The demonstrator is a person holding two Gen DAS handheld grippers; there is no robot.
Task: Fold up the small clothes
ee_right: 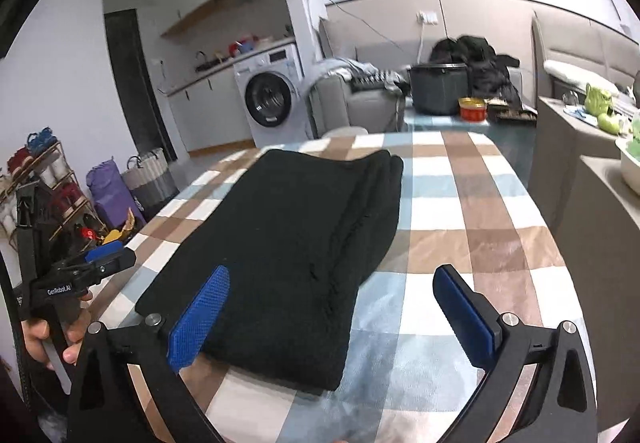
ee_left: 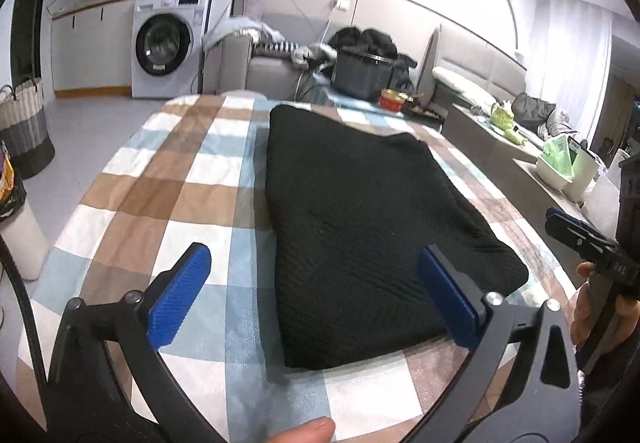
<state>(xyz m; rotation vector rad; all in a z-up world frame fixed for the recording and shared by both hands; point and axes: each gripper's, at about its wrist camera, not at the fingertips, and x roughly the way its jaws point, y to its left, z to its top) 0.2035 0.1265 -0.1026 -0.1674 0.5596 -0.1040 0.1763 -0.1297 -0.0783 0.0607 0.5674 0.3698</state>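
A black knit garment (ee_left: pixel 360 219) lies folded into a long rectangle on the checked tablecloth (ee_left: pixel 168 171); it also shows in the right wrist view (ee_right: pixel 288 239). My left gripper (ee_left: pixel 316 283) is open and empty, hovering over the garment's near left edge. My right gripper (ee_right: pixel 336 303) is open and empty, over the garment's near right edge. The right gripper shows at the right edge of the left view (ee_left: pixel 580 239), and the left gripper shows at the left of the right view (ee_right: pixel 100 259). Neither gripper touches the cloth.
A dark bin (ee_left: pixel 362 73) and a red tin (ee_left: pixel 394 99) stand beyond the table's far end. A washing machine (ee_left: pixel 168 43) and a woven basket (ee_left: pixel 24 131) are to the left. A grey counter (ee_left: pixel 520 163) with a white tub runs along the right.
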